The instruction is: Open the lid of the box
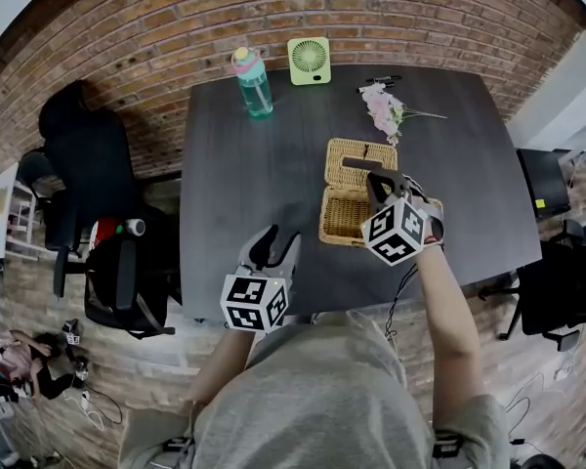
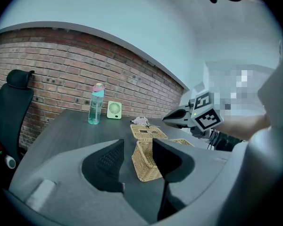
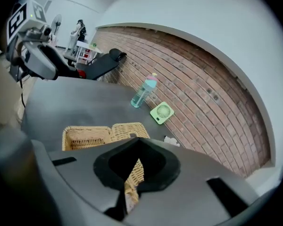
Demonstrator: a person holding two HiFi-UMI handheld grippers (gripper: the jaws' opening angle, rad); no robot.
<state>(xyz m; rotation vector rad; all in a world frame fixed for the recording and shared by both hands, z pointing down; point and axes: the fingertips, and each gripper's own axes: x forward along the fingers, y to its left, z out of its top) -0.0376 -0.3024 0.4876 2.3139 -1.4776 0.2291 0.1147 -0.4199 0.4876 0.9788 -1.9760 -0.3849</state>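
A woven wicker box (image 1: pixel 344 215) stands on the dark table (image 1: pixel 244 174), right of the middle. One lid flap (image 1: pixel 359 160) lies folded back flat on the far side, and the inside shows. A second wicker flap (image 1: pixel 433 204) hangs at the box's right. My right gripper (image 1: pixel 376 182) hovers over the box's far right part, jaws shut, with nothing clearly held; wicker (image 3: pixel 132 173) shows below the jaws. My left gripper (image 1: pixel 272 250) rests low near the table's front edge, left of the box, open and empty. The box (image 2: pixel 145 161) is seen between its fingers.
At the table's far edge stand a teal water bottle (image 1: pixel 253 83) and a small green fan (image 1: pixel 309 60), with pink flowers (image 1: pixel 383 108) and pens (image 1: pixel 379 82) to the right. Black chairs (image 1: pixel 88 154) crowd the left side; another chair (image 1: pixel 542 179) stands at the right.
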